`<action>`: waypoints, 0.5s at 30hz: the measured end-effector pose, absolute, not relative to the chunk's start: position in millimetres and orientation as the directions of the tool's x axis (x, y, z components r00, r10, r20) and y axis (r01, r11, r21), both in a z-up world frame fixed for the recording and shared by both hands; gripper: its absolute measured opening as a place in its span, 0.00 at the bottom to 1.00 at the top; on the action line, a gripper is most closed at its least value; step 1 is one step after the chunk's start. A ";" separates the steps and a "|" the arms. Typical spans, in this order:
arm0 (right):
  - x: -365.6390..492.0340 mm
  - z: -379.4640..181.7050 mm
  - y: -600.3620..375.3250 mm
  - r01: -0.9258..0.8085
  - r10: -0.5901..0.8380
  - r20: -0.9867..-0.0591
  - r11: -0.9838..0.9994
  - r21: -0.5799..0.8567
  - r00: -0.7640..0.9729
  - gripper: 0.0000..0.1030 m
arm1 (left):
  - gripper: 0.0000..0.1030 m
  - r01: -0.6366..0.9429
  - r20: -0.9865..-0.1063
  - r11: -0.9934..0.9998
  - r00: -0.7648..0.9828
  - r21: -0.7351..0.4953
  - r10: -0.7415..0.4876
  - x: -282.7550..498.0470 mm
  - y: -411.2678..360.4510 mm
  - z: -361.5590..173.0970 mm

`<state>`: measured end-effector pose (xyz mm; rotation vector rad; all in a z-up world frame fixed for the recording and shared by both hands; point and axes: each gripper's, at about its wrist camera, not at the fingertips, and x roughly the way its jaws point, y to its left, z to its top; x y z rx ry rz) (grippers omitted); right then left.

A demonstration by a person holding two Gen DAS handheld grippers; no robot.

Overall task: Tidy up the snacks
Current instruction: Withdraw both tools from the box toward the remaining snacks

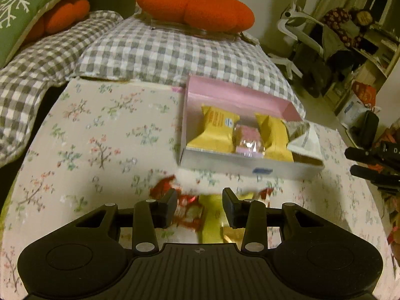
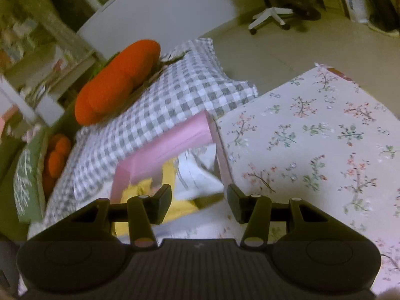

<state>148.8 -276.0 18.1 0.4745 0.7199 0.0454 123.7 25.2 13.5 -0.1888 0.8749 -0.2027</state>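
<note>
Your left hand-held gripper (image 1: pixel 198 206) hovers low over the floral table (image 1: pixel 105 135), its fingers pinching a blurred yellow snack packet (image 1: pixel 211 221) among red-and-white wrappers (image 1: pixel 186 208). Just beyond them sits the pink box (image 1: pixel 225 95), holding two yellow packets (image 1: pixel 215 131), a pink-wrapped sweet (image 1: pixel 247 138) between them and a white packet (image 1: pixel 303 140) at its right end. Your right hand-held gripper (image 2: pixel 199 201) hangs over that box's right end, fingers spread apart, nothing pressed between them. Behind the box lie a gingham cushion (image 1: pixel 162 52) and an orange plush (image 1: pixel 195 6).
</note>
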 end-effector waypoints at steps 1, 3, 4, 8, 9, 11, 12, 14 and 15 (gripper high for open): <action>144.8 17.5 -273.3 0.121 0.186 -0.635 0.905 0.408 0.749 0.46 | 0.38 0.099 -0.743 0.965 0.621 -0.242 -0.250 120.5 25.4 12.3; 137.3 14.2 -269.3 0.121 0.176 -0.659 0.917 0.379 0.731 0.46 | 0.44 0.102 -0.752 0.966 0.610 -0.235 -0.248 115.6 25.2 8.5; 133.2 12.0 -267.5 0.121 0.176 -0.673 0.921 0.369 0.719 0.47 | 0.44 0.110 -0.754 0.966 0.607 -0.232 -0.251 113.6 23.6 7.8; 120.2 8.6 -265.9 0.131 0.147 -0.702 0.936 0.326 0.697 0.49 | 0.48 0.114 -0.752 0.966 0.608 -0.234 -0.254 106.4 22.7 7.9; 117.4 9.2 -267.3 0.135 0.139 -0.701 0.937 0.321 0.699 0.50 | 0.50 0.109 -0.751 0.965 0.608 -0.240 -0.256 104.4 23.1 7.8; 113.4 8.4 -270.4 0.144 0.140 -0.703 0.934 0.328 0.698 0.52 | 0.51 0.107 -0.751 0.962 0.605 -0.253 -0.265 100.2 22.9 6.5; 110.9 7.0 -271.1 0.144 0.144 -0.706 0.932 0.332 0.694 0.51 | 0.51 0.110 -0.753 0.961 0.601 -0.253 -0.267 97.4 21.8 5.1; 105.4 4.2 -271.8 0.150 0.142 -0.713 0.932 0.330 0.687 0.51 | 0.51 0.114 -0.758 0.963 0.597 -0.243 -0.262 93.0 19.0 2.4; 102.9 2.9 -271.8 0.154 0.139 -0.717 0.932 0.328 0.683 0.52 | 0.51 0.117 -0.763 0.965 0.593 -0.236 -0.258 91.3 16.8 1.2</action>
